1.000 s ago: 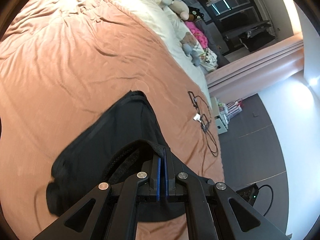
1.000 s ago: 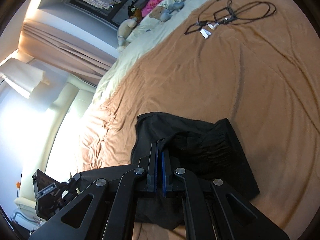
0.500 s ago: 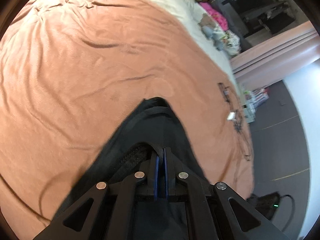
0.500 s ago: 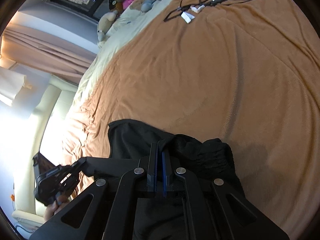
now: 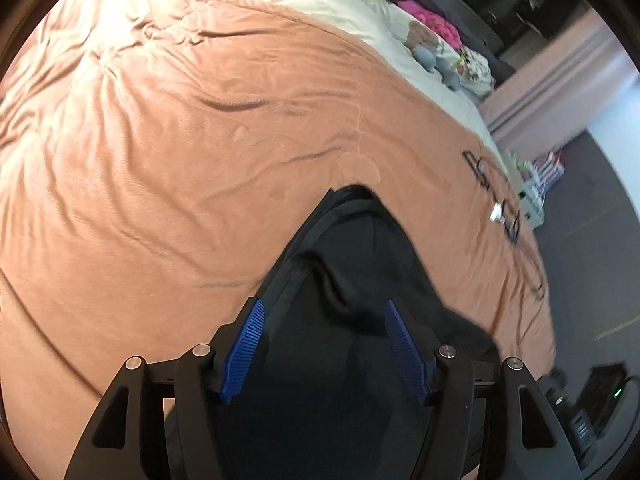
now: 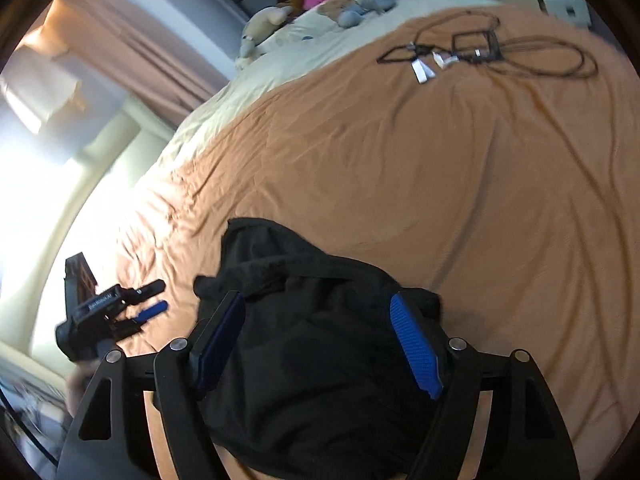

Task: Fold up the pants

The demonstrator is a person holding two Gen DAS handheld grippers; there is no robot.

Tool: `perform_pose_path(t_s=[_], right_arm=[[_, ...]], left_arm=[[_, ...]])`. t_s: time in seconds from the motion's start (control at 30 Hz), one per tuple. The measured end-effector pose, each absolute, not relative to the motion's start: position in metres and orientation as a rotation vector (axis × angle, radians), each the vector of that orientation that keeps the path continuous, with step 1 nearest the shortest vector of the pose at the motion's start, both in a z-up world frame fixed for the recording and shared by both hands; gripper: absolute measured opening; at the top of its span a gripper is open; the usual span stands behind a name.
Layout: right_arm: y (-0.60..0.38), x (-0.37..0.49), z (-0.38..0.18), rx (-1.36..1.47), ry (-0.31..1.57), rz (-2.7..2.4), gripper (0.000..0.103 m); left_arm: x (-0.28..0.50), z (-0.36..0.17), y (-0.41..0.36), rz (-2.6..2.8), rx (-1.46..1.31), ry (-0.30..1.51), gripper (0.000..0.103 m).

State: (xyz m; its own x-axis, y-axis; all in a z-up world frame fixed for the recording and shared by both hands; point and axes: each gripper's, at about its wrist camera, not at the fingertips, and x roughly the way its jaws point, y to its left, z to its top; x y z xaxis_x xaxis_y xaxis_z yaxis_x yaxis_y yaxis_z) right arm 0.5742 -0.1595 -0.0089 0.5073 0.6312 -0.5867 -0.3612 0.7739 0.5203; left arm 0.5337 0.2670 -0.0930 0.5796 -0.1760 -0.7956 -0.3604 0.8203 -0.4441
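With the jaws of the left hand-held gripper (image 5: 322, 344) and right hand-held gripper (image 6: 320, 344) both opening, empty, over the black pants (image 6: 320, 360) bunched near the bed's (image 6: 440, 200) near edge, let the cloth settle flat before regripping.

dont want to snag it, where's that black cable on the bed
In the right wrist view the coiled black cable lies on the orange blanket at upper right, well beyond the black pants, near the stuffed toys.
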Motion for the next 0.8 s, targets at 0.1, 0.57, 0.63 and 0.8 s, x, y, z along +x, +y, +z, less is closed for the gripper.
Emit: perform_pose_path(t_s=[0.1, 0.57, 0.63, 0.8], right_arm=[[-0.162, 0.565, -0.005, 0.257, 0.85, 0.583, 0.074], [-0.136, 0.56, -0.014, 0.038, 0.93, 0.535, 0.074], [-0.134, 0.564, -0.017, 0.041, 0.938, 0.524, 0.074], [-0.134, 0.572, -0.022, 0.051, 0.943, 0.501, 0.074]], left_arm=[[0.527, -0.094, 0.26, 0.102, -0.552, 0.999, 0.065], [0.527, -0.127, 0.244, 0.062, -0.285, 1.148, 0.072], [0.531, -0.136, 0.246, 0.058, -0.272, 1.169, 0.072], [0.545, -0.146, 0.254, 0.044, -0.25, 1.179, 0.072]])
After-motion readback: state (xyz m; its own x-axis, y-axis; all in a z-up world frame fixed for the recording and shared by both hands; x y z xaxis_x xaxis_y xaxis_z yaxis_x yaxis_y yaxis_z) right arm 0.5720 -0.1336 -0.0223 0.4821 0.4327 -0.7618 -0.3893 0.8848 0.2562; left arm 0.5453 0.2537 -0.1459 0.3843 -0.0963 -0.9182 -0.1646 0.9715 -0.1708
